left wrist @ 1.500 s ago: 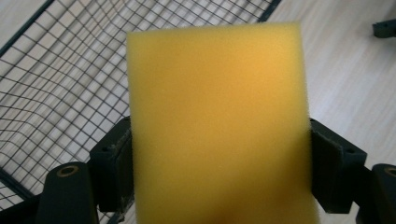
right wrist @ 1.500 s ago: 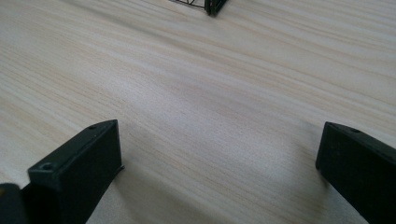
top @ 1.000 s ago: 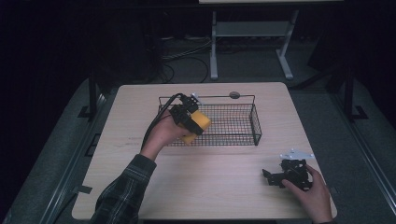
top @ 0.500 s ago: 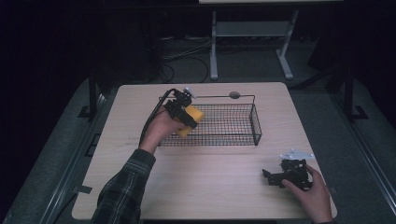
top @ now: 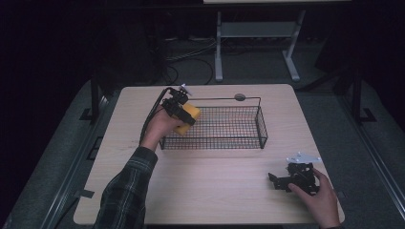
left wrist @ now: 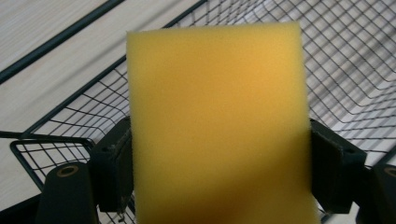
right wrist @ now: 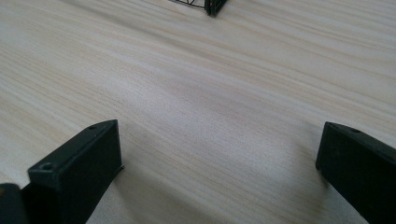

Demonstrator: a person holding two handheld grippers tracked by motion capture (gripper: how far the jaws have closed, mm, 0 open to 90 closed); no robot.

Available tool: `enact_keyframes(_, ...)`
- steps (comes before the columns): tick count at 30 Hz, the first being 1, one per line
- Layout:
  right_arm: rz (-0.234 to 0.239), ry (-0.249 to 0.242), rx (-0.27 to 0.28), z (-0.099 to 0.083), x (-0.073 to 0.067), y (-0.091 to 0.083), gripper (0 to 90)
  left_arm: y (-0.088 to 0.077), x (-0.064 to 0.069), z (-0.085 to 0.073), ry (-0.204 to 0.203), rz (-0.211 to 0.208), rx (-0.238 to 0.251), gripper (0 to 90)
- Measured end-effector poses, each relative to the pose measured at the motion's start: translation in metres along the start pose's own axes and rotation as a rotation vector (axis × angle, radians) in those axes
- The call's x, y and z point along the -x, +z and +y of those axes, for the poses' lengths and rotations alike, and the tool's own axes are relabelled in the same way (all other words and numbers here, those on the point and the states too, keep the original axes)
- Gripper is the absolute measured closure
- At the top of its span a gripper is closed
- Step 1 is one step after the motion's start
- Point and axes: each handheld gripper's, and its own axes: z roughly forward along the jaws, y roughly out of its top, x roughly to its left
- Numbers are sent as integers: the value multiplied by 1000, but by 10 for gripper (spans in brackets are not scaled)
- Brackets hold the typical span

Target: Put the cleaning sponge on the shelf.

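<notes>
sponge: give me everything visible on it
The sponge is a plain yellow rectangular foam block with a fine porous surface, no marks. The left gripper clamps it on two opposite sides, jaws wide. It is held over the left end of the black wire basket, above the mesh floor, not resting on it.

Left gripper (top: 187, 117) raised, jaws clamped, right gripper (top: 279, 180) low, jaws wide apart

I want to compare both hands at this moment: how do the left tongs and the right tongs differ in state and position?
The left tongs are closed on a yellow sponge; the right tongs stand open with nothing between them. The left tongs are raised over the left end of the wire basket; the right tongs rest low on the table, near its right front corner. Both have black jaws and are held by a hand.
</notes>
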Motion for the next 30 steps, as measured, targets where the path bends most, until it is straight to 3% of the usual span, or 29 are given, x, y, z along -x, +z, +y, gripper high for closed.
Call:
enact_keyframes(16, 0, -1, 2, 0, 0, 0, 0, 27, -15, -9, -26, 11, -25, 221)
enact_keyframes(30, 0, 0, 1, 0, 0, 0, 0, 46, -15, -20, -37, 2, -65, 221)
